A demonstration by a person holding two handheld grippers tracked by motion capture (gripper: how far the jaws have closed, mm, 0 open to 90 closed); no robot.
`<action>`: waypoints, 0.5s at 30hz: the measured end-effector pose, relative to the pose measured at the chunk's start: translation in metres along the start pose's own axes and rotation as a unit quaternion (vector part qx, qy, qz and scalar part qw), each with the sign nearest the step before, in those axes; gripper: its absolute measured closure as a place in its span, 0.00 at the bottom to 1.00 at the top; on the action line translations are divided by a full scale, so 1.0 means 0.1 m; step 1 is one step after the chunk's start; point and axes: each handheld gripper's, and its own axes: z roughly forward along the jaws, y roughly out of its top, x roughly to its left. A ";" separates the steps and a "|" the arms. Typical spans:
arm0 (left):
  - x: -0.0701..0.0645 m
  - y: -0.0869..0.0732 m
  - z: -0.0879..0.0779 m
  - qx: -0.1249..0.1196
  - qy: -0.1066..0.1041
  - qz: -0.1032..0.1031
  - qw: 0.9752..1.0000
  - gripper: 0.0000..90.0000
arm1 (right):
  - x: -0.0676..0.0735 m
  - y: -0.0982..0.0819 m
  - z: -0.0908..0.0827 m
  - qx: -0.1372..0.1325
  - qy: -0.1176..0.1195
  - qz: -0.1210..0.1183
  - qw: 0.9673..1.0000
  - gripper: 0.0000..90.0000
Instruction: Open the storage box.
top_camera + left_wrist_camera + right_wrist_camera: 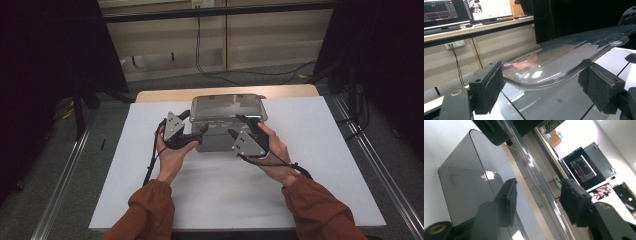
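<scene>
Both claws are spread: left gripper [204, 129] and right gripper [235, 126] straddle the clear lid [227, 107], not pinching it.

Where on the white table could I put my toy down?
The white table top is bare left of the left gripper, right of the right gripper, and along the near edge between the sleeves. The middle is crowded: both grippers sit at the clear lid of the grey box.

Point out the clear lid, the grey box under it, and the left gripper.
clear lid [227, 107], high view, middle of its top face
grey box [466, 187], right gripper view, its dark flat face
left gripper [204, 129], high view, between its fingertips
</scene>
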 end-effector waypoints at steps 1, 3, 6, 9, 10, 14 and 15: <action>0.00 0.00 0.00 0.002 0.000 0.001 1.000 0.22 | -0.01 -0.01 0.00 0.002 -0.001 0.002 1.000 0.45; 0.00 0.00 0.00 0.004 0.000 -0.001 1.000 0.22 | -0.02 -0.03 0.00 0.002 0.000 0.013 1.000 0.38; -0.01 0.00 -0.01 0.005 0.002 -0.002 1.000 0.21 | -0.03 -0.08 0.01 -0.005 -0.010 0.036 0.999 0.30; -0.01 0.00 -0.01 0.005 0.004 0.001 1.000 0.21 | -0.05 -0.13 0.00 -0.001 -0.005 0.058 0.998 0.25; -0.02 0.00 -0.01 0.003 0.003 -0.002 1.000 0.21 | -0.06 -0.15 -0.02 0.003 -0.005 0.068 0.998 0.24; -0.01 0.00 0.00 0.000 0.001 -0.003 1.000 0.21 | -0.10 -0.33 -0.11 0.010 0.000 0.115 0.993 0.23; -0.01 0.00 0.00 0.001 0.001 -0.003 1.000 0.21 | -0.10 -0.33 -0.11 0.010 0.000 0.115 0.993 0.23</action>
